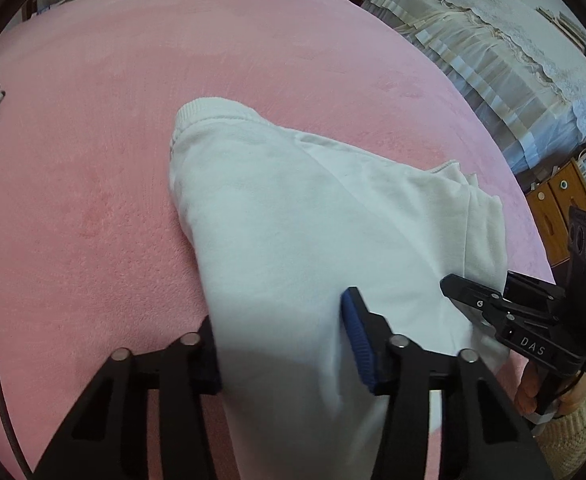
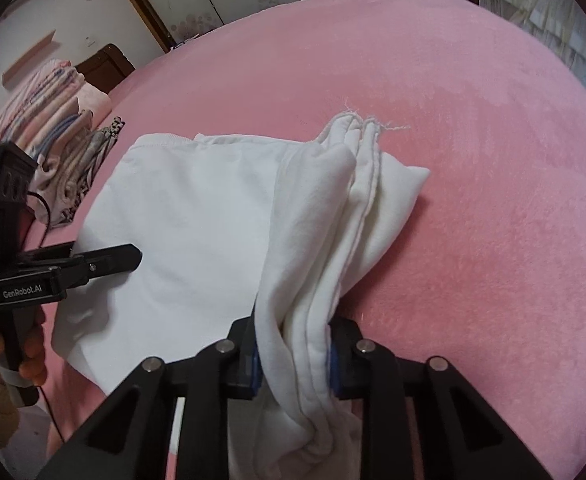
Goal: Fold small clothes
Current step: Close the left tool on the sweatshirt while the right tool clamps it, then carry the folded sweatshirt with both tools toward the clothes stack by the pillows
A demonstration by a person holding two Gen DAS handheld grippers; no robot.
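A: Both tools have the white garment (image 2: 197, 216) by its near edge. The right tool (image 2: 293, 354) is clamped on a thick bunch of layers, blue pads pressing from both sides.

B: And the left tool (image 1: 281, 344)?

A: The cloth runs up between its fingers. One blue pad (image 1: 357, 340) faces the fabric and the other is hidden behind it, so I cannot tell whether they pinch yet.

B: Where does the rest of the garment sit?

A: Ahead of both tools, draped onto the pink bed cover (image 1: 93, 160). Its ribbed hem lies farthest from the left tool, and the frayed bunched corner lies beyond the right tool. A stack of folded clothes (image 2: 61, 128) is off past the left tool, well apart.

B: How should this fold go?

A: I'd say lift both corners level, keep the edge taut between the tools, and carry it forward over the far hem. The right grip holds many layers, which may slip unevenly, so move slowly and lay it flat before letting go.
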